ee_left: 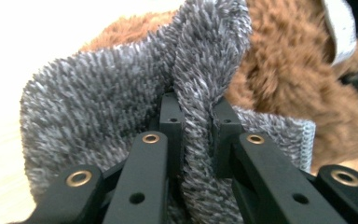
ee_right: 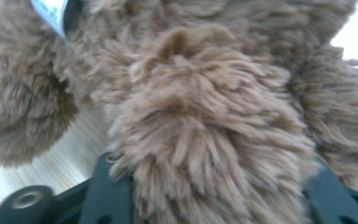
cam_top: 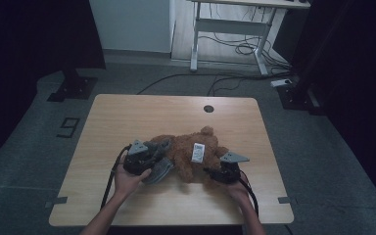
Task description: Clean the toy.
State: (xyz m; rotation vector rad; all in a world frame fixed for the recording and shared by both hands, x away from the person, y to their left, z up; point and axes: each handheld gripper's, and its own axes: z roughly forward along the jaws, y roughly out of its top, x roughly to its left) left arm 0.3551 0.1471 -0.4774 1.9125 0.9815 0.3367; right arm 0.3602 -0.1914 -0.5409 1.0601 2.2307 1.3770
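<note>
The brown plush teddy bear (cam_top: 191,154) lies mid-table. Beside it, the left gripper (ee_left: 196,121) is clamped on a fuzzy grey cloth (ee_left: 98,107); the right gripper (ee_right: 205,186) clasps a bear limb. The cloth looks only partly on; dressing remains.

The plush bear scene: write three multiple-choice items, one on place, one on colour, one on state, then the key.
1. Where does the brown plush bear lie?
A. on the wooden table
B. on the floor
C. on a chair

2. What colour is the fuzzy cloth beside the bear?
A. red
B. grey
C. green

3. How does the left gripper stand?
A. open above the cloth
B. shut on nothing
C. shut on a fold of the cloth

Key: 1 A, the high view shows it on the tabletop; 2 B, the pile is grey; 3 C, a fold is pinched between its jaws.
</note>
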